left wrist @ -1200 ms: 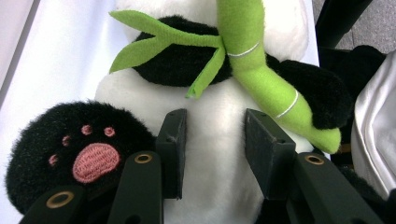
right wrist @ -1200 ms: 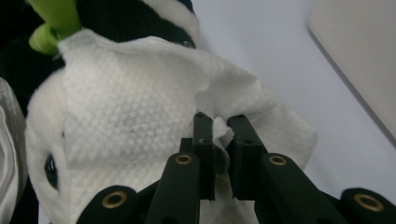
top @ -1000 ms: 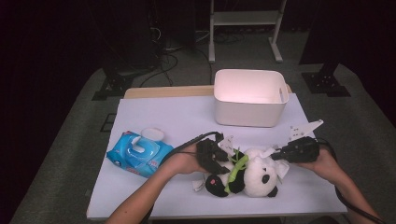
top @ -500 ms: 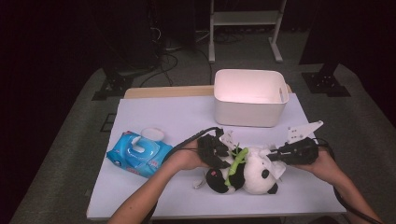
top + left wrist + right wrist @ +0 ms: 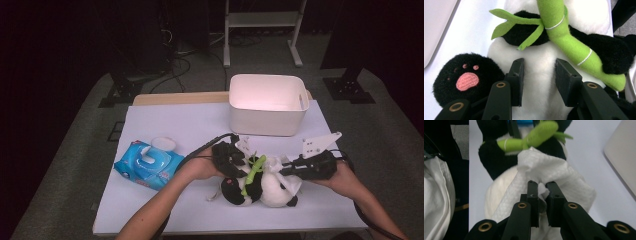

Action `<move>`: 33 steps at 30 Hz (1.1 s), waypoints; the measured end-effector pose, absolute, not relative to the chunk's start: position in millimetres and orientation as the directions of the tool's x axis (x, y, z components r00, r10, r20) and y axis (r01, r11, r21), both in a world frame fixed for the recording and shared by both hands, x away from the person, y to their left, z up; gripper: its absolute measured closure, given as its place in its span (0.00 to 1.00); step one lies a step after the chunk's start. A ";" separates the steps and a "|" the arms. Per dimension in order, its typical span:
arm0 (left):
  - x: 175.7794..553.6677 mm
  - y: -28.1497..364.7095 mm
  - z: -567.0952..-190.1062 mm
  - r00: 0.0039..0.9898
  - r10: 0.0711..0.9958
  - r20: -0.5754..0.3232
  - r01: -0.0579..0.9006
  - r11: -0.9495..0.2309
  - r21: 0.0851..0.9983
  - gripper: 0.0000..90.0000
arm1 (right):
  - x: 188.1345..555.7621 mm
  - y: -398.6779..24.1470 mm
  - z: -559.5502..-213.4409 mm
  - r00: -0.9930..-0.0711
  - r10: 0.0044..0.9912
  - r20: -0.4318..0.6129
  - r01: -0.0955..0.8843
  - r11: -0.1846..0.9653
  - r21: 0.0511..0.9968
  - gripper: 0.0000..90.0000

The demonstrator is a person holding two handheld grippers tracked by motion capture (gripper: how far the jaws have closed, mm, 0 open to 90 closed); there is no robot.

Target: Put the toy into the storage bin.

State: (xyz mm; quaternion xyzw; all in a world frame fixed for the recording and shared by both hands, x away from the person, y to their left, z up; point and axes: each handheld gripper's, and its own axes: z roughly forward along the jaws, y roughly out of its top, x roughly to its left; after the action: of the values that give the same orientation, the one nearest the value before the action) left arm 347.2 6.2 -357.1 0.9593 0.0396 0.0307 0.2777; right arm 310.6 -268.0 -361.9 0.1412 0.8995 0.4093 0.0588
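Since a second ago, shifted slightly: right gripper (image 5: 292, 169) and its wipe, a little up and along the toy. Clenched on a crumpled white wipe (image 5: 549, 173), quilted and soft, pressed against the panda plush (image 5: 260, 187). Lying near the table's (image 5: 165, 127) front edge, long axis roughly left to right, black pink-padded paw toward the left gripper (image 5: 239, 161). Grasping the panda's furry white belly between its pads. Fuzzy green felt bamboo (image 5: 564, 37) across the chest. Farther left, glossy blue wipes pack (image 5: 147, 164); beyond, smooth rounded white bin (image 5: 267, 117).
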 end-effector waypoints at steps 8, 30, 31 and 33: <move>350.5 5.9 -357.3 0.995 0.097 0.031 0.065 -0.841 0.537 0.66 | 299.0 -294.8 -377.3 -0.935 0.350 0.060 0.269 0.586 0.764 0.91; 346.3 23.5 -323.9 0.993 0.118 0.027 0.080 -0.805 0.588 0.66 | 311.4 -273.1 -372.7 -0.945 0.325 0.027 0.228 0.598 0.769 0.92; 346.3 23.5 -323.9 0.993 0.118 0.027 0.080 -0.805 0.588 0.66 | 311.4 -273.1 -372.7 -0.945 0.325 0.027 0.228 0.598 0.769 0.92; 342.2 33.0 -312.9 0.993 0.113 0.025 0.075 -0.795 0.602 0.66 | 313.3 -271.7 -372.4 -0.947 0.321 0.018 0.220 0.606 0.764 0.92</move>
State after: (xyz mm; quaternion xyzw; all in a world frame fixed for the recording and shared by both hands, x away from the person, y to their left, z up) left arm 342.2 33.0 -312.9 0.9469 0.0498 0.0298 0.3163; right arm 313.3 -271.7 -372.4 0.1515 0.8941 0.4171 0.0606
